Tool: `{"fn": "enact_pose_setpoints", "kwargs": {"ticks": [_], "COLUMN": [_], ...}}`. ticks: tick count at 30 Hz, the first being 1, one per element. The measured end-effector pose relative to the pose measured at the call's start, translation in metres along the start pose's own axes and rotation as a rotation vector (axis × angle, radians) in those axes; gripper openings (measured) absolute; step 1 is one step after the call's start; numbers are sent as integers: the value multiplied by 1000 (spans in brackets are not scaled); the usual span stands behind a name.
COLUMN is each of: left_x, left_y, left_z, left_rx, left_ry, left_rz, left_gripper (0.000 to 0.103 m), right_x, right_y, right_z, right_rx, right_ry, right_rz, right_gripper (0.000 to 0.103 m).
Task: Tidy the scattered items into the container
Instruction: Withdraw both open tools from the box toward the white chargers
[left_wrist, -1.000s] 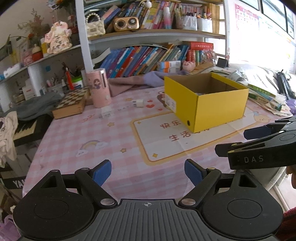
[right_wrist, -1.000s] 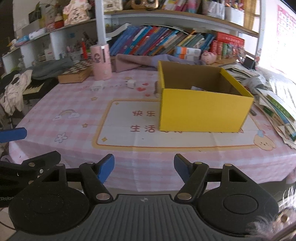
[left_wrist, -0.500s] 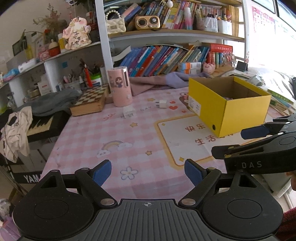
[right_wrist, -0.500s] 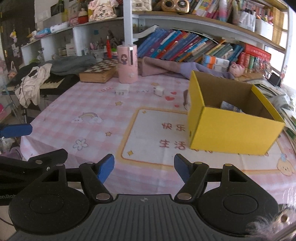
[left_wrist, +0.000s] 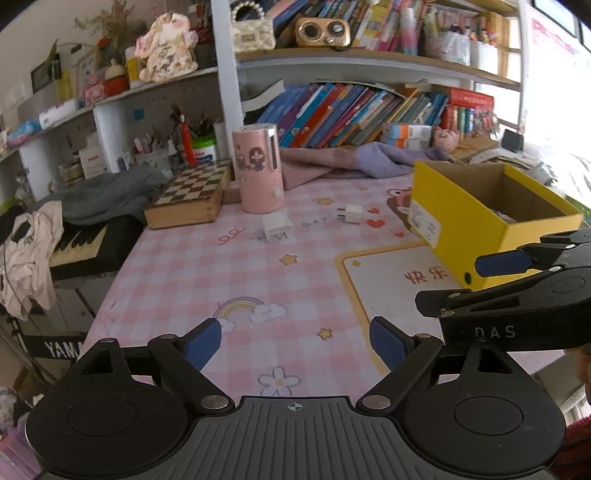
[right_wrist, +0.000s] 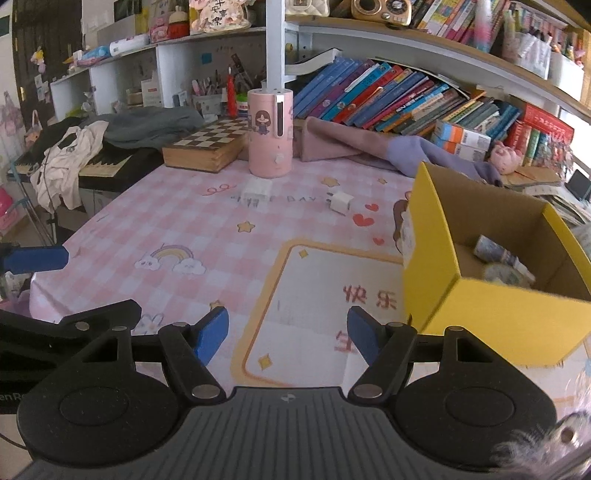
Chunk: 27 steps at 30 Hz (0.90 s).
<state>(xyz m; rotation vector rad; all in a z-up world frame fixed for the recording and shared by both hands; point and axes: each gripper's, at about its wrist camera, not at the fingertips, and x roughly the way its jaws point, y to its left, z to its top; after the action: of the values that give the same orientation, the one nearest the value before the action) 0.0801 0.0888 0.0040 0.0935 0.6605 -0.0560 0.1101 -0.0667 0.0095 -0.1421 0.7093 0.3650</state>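
Two small white plug adapters lie on the pink checked tablecloth: a larger one (left_wrist: 276, 224) (right_wrist: 257, 187) and a smaller cube (left_wrist: 351, 213) (right_wrist: 341, 202) to its right. The yellow cardboard box (left_wrist: 458, 229) (right_wrist: 476, 317) stands at the right with a few small items inside (right_wrist: 502, 260). My left gripper (left_wrist: 295, 341) hovers over the near table edge, its jaws opening with nothing between them. My right gripper (right_wrist: 288, 334) is open and empty, just left of the box. Both plugs lie well ahead of both grippers.
A pink cylindrical holder (left_wrist: 258, 168) (right_wrist: 270, 133) and a wooden chessboard box (left_wrist: 188, 199) (right_wrist: 207, 144) stand behind the plugs. A purple cloth (right_wrist: 369, 147) and rows of books (left_wrist: 351, 114) line the back. A keyboard with clothes (left_wrist: 74, 243) sits off the table's left edge.
Both grippers have swung left along the table, so the box has slid to the right of each view and the plugs, pink holder and chessboard have come closer. The left jaws stand slightly wider.
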Motion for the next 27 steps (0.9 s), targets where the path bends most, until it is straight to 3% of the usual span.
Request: {"fn": "enact_pose_setpoints", "kwargs": {"ticks": [2, 12, 27], "left_x": [9, 47, 110], "left_y": [5, 17, 17], "left_z": [5, 27, 54], "left_rx": [-25, -88, -5], "left_ry": [3, 27, 56], "left_rz": [2, -10, 20], "left_gripper": [97, 99, 99], "right_x": [9, 51, 111], "right_y": [-2, -14, -40], "right_z": [8, 39, 76], "right_rx": [-2, -18, 55], "right_ry": [1, 10, 21], "right_rz": [2, 9, -33], "right_gripper": [69, 69, 63]}}
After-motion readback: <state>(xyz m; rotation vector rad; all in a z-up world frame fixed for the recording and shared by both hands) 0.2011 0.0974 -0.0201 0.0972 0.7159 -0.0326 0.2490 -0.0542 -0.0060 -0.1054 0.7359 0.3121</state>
